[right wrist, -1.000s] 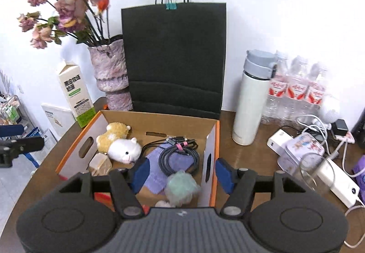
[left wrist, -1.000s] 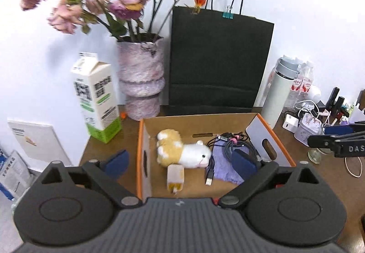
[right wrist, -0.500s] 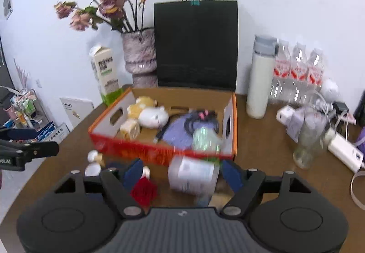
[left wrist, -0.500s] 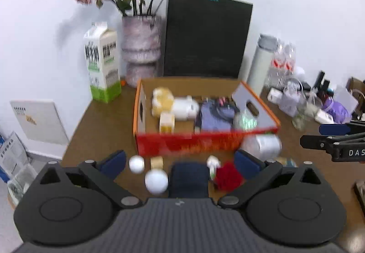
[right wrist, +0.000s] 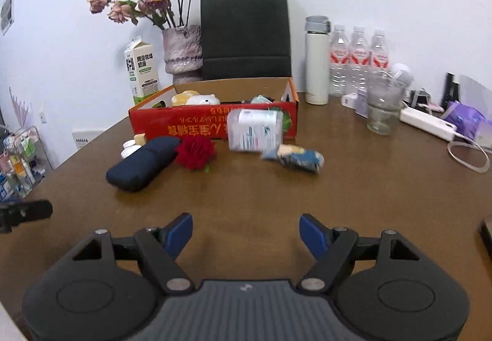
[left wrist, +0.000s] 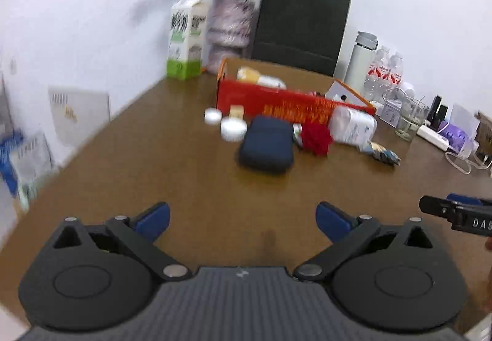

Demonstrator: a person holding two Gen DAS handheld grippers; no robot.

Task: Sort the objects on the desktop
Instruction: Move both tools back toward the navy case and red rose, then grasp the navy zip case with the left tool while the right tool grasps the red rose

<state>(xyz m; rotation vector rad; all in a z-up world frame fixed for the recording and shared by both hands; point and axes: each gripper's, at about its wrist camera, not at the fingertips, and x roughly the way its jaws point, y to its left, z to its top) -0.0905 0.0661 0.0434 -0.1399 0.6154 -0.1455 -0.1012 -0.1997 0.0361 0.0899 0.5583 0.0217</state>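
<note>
Black paper bag [right wrist: 245, 33] stands at twelve o'clock on the counter [right wrist: 353, 187]; vase of dried roses [right wrist: 182, 53] and milk carton [right wrist: 141, 69] at eleven; white flask [right wrist: 316, 60], water bottles [right wrist: 356, 60] at one.

Red box [right wrist: 212, 126], navy case [right wrist: 143, 162], red flower [right wrist: 195, 152], brown table [right wrist: 246, 196].
</note>
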